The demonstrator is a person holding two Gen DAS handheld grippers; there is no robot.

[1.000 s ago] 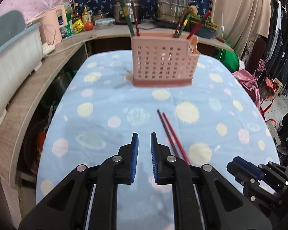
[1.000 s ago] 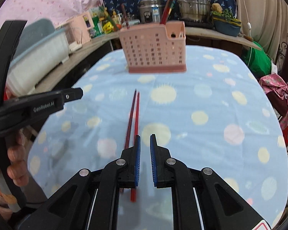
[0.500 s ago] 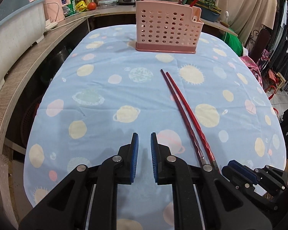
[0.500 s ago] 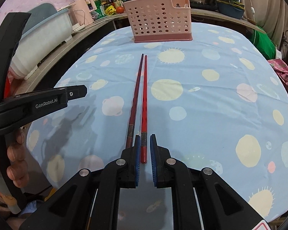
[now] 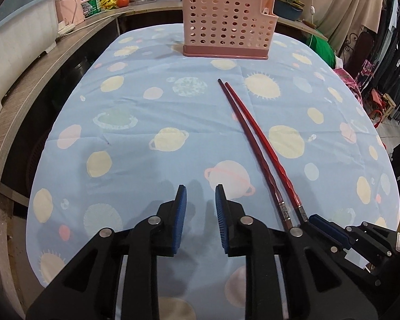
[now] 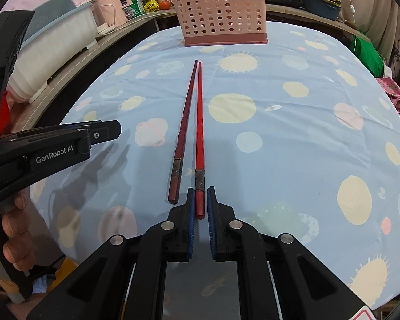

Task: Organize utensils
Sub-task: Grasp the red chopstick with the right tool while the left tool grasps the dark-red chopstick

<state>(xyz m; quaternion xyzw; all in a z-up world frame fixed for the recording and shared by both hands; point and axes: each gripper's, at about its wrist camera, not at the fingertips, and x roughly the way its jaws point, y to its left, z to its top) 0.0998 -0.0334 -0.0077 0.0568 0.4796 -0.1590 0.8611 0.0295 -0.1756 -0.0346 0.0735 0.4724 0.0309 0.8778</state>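
Two red chopsticks (image 6: 197,122) lie side by side on the blue tablecloth, tips toward a pink perforated utensil holder (image 6: 221,16) at the table's far end. The holder holds several utensils. My right gripper (image 6: 199,198) is slightly open, its blue pads on either side of the thick end of the right, brighter chopstick (image 6: 199,200); the darker chopstick (image 6: 182,136) lies just left. In the left wrist view the chopsticks (image 5: 253,133) lie to the right of my left gripper (image 5: 200,194), which is open and empty over the cloth. The holder (image 5: 226,24) stands far ahead.
The blue planet-print tablecloth (image 5: 136,138) covers an oval table. A wooden counter (image 5: 26,85) with a white tub (image 5: 10,53), pink appliance and bottles runs along the left. Pots stand behind the holder. Clothes hang at the right (image 5: 397,66).
Both grippers have drawn back toward the near table edge and lowered. The left gripper has opened wider. The right gripper now straddles the thick end of the brighter chopstick.
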